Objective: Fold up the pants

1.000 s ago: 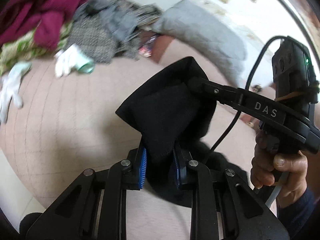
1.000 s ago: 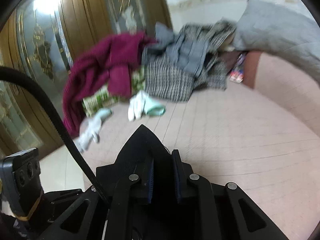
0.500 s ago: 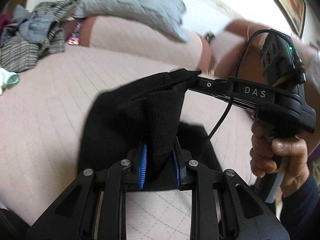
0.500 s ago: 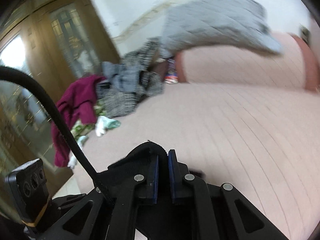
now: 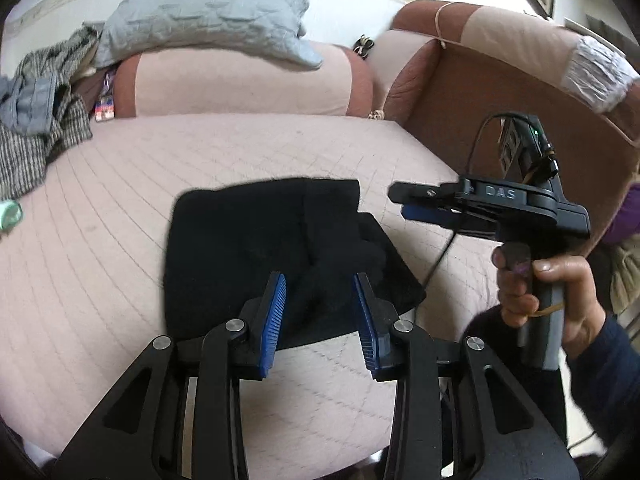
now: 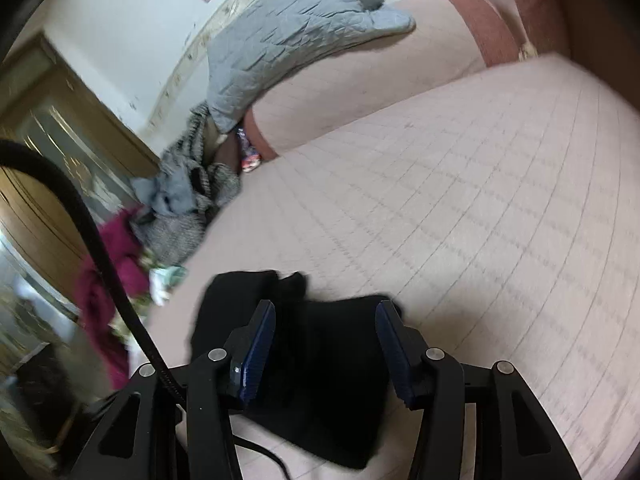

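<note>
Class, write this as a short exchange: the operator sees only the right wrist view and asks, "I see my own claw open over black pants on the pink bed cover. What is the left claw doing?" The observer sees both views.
Observer: The left claw is open too, its blue pads either side of a raised fold of the black pants, not pinching it.
Operator: How does my right claw look from there?
Observer: The right claw sits off to the right of the pants, over bare pink bed cover.
Operator: Anything to my right?
Observer: A brown armchair stands beside the bed, behind your hand.
</note>
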Demonstrator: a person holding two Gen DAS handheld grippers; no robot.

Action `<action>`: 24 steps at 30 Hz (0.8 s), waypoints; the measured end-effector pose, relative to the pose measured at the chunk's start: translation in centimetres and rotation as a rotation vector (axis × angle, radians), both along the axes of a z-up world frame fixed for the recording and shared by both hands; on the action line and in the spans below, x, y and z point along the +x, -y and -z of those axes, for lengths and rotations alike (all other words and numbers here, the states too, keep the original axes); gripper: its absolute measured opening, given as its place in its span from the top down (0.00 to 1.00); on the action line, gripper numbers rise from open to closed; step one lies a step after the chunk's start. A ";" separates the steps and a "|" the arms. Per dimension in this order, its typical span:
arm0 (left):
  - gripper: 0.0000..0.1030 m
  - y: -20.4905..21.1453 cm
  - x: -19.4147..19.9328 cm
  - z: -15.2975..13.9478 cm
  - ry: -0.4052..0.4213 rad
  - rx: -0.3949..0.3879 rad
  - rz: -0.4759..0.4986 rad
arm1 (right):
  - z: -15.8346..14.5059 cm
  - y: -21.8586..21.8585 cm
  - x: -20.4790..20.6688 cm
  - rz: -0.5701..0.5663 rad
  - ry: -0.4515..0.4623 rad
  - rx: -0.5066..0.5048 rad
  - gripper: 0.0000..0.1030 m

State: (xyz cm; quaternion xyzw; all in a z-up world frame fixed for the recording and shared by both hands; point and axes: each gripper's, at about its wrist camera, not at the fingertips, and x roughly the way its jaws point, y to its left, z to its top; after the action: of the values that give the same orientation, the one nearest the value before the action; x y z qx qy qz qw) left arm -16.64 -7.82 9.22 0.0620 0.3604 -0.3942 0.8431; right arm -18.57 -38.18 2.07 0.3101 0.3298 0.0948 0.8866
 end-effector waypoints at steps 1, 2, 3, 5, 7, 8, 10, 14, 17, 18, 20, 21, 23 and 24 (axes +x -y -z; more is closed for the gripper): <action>0.67 -0.3 0.2 -0.2 0.012 0.007 -0.004 | 0.0 -0.1 -0.2 -0.010 -0.001 0.015 0.49; 0.67 -0.5 0.5 -0.5 0.022 0.015 -0.013 | -0.1 -0.3 -0.3 -0.023 -0.005 0.024 0.43; 0.66 -0.7 1.3 -0.7 0.031 0.024 -0.028 | -0.1 -0.7 -0.4 -0.036 -0.012 0.018 0.39; 0.48 -0.8 3.2 -0.9 0.011 0.024 -0.027 | 0.0 -1.7 -0.5 -0.060 -0.019 -0.005 0.38; 0.38 -0.8 4.5 -1.0 -0.007 0.000 -0.016 | 0.3 -2.9 -0.4 -0.096 -0.032 -0.023 0.38; 0.38 -0.5 5.6 -1.1 -0.017 -0.004 -0.014 | 0.5 -3.7 -0.4 -0.118 -0.042 -0.035 0.38; 0.38 0.4 7.3 -1.2 -0.039 0.007 0.009 | 0.9 -5.0 -0.5 -0.147 -0.056 -0.058 0.38; 0.38 1.7 8.7 -1.2 -0.039 0.033 0.057 | 1.4 -6.2 -0.6 -0.167 -0.055 -0.105 0.35; 0.38 3.1 9.4 -1.2 -0.021 0.067 0.090 | 1.5 -6.4 -0.6 -0.165 -0.053 -0.098 0.35; 0.38 3.5 9.7 -1.1 -0.016 0.081 0.097 | 1.6 -6.6 -0.4 -0.166 -0.051 -0.094 0.35; 0.38 4.7 10.4 -1.2 -0.006 0.117 0.126 | 1.6 -6.9 -0.2 -0.165 -0.044 -0.098 0.35; 0.38 5.1 10.7 -1.2 -0.007 0.129 0.142 | 1.6 -7.1 -0.4 -0.162 -0.035 -0.105 0.35; 0.38 6.2 11.3 -1.1 -0.013 0.168 0.183 | 1.6 -7.7 -0.3 -0.170 -0.018 -0.117 0.35; 0.38 6.8 11.6 -1.0 -0.013 0.188 0.200 | 1.8 -8.0 -0.3 -0.177 -0.017 -0.119 0.34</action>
State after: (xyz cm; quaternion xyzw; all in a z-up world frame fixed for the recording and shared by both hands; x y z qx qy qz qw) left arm -5.08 -14.63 10.20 0.1738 0.3931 -0.4411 0.7878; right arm -18.82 -30.19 0.30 0.2275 0.3682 0.1502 0.8889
